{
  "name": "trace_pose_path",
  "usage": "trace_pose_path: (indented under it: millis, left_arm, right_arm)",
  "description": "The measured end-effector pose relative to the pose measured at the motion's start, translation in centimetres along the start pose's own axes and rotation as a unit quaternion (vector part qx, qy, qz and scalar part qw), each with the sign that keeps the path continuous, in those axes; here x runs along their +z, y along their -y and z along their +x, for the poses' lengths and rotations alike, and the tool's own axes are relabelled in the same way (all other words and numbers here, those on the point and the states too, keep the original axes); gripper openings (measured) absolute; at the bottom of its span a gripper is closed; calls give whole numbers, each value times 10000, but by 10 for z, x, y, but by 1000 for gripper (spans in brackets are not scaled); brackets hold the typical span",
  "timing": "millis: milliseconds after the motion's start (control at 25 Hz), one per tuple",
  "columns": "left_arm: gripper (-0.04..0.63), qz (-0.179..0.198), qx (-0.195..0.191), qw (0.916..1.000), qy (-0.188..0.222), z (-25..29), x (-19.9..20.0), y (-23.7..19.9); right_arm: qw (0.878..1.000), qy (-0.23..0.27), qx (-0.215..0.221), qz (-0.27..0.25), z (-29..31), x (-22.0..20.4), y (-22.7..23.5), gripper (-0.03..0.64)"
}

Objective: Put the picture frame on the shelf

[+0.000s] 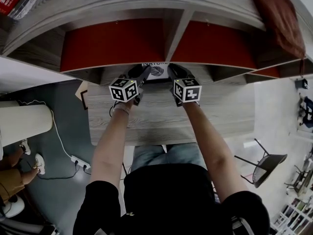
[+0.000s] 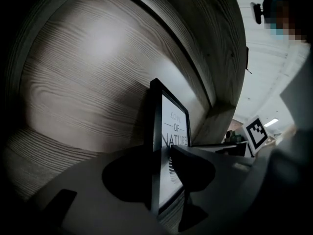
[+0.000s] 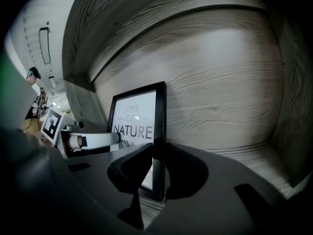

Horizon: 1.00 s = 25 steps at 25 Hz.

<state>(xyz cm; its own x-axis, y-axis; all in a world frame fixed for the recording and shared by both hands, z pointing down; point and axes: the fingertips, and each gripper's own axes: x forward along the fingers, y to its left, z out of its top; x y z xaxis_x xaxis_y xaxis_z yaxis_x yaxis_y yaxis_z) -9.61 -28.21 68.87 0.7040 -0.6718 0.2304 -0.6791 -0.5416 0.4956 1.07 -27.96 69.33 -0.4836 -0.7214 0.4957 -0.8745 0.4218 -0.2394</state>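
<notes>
Black picture frame (image 3: 137, 121) upright inside one wooden compartment of the shelf (image 1: 146, 11), print facing out, near the back wall (image 3: 220, 82). Right gripper (image 3: 156, 163) clamped on the frame's right edge. Left gripper (image 2: 161, 165) with jaws apart, left edge between them, not pressed

Head view looks steeply down from above the person, well back, onto the wooden shelf unit (image 1: 215, 9) and the picture frame (image 1: 156, 71). Left gripper view and right gripper view sit low and very close inside one bay, facing the picture frame from opposite sides — all three views share it.
</notes>
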Motion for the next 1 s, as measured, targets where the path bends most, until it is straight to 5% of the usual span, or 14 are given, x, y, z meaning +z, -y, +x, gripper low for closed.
trace_pose_path:
  millis: [400,680,1000]
  left_arm:
    - [166,174,97,9993,-309,-4,-9,-8]
    - [140,919,396,9903,-961,-18,-38,-11]
    - [121,994,649,9883,-957,-9,-29,-20]
  right_arm:
    - [9995,191,-241,-5,0,0,2,72]
    - [9991,284,-314,31,-1,1,2,72]
    - [9990,327,-315,-45,4,12,4,72]
